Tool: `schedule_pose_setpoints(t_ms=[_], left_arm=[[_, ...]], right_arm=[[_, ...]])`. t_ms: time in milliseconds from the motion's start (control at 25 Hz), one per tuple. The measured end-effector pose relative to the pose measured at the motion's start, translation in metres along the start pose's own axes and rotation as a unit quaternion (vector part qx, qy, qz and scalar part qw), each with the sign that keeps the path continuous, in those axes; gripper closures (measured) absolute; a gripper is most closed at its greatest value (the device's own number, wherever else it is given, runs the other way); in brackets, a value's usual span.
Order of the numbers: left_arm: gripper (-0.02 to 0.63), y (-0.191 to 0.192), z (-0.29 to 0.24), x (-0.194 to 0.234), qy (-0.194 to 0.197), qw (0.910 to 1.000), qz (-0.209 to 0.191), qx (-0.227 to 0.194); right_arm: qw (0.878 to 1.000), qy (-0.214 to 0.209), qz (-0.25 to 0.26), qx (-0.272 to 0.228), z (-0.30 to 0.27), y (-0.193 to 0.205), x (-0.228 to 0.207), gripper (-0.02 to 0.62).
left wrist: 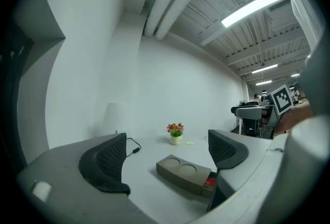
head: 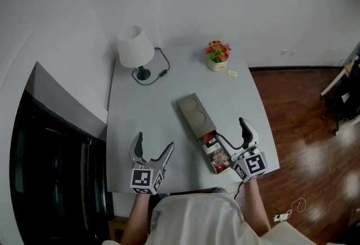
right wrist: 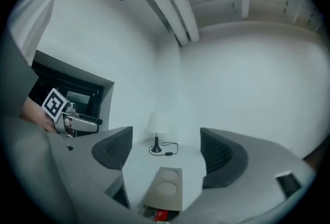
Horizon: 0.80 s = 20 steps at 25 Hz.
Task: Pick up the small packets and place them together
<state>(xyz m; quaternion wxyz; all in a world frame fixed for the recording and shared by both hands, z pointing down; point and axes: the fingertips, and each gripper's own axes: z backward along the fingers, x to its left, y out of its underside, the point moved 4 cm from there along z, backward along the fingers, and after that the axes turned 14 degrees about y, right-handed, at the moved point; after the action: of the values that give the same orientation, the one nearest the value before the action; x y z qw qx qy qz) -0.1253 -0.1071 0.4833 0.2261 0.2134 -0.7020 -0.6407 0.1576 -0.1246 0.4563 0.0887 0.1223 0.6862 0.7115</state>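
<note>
Small red-and-white packets (head: 216, 154) lie packed together in the uncovered end of a long taupe box with two round dimples in its sliding lid (head: 195, 115). The box sits at lower centre-right of the head view, on the pale grey bench (head: 140, 100).

The right gripper (head: 229, 130) is at that open end with its jaws spread wide. In its own view the box and a red packet show low between the pads, but nothing is pressed or held. The left gripper (head: 154, 141) is at the lower left over bare bench, well apart from the box, also with its jaws apart and nothing in them.

I judge the step to be work at the box's open end, either reaching for a packet or leaving one there; which of the two cannot be told. A small yellow slip (head: 232, 74) lies by the potted red flowers (head: 217, 52) at upper right, and whether it is a packet is unclear. A white-shaded table lamp (head: 135, 47) stands at upper left.

If a packet is to come out, the right gripper must tip down, straddle a single one and close gently.
</note>
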Motion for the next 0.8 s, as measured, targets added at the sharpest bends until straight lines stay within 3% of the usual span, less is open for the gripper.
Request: schedule_pose_setpoints(t_ms=[200, 240, 360, 560, 800], left_arm=[[0.100, -0.015, 0.009, -0.006, -0.001, 0.9990, 0.005, -0.045], [0.095, -0.016, 0.010, -0.007, 0.003, 0.9987, 0.014, -0.049], [0.129, -0.013, 0.008, -0.009, 0.017, 0.9987, 0.032, -0.035], [0.130, -0.010, -0.001, -0.019, 0.041, 0.9986, 0.018, -0.029], [0.146, 0.003, -0.010, -0.030, 0.069, 0.9974, 0.020, -0.009]], right_arm=[[0.997, -0.030, 0.069, -0.025, 0.001, -0.014, 0.030, 0.180], [0.997, -0.034, 0.068, -0.026, 0.003, -0.014, 0.033, 0.216], [0.997, -0.052, 0.045, -0.020, 0.008, -0.013, 0.042, 0.216], [0.996, -0.083, 0.011, 0.010, 0.012, -0.004, 0.033, 0.216], [0.992, -0.094, 0.061, 0.066, 0.024, 0.030, -0.003, 0.216]])
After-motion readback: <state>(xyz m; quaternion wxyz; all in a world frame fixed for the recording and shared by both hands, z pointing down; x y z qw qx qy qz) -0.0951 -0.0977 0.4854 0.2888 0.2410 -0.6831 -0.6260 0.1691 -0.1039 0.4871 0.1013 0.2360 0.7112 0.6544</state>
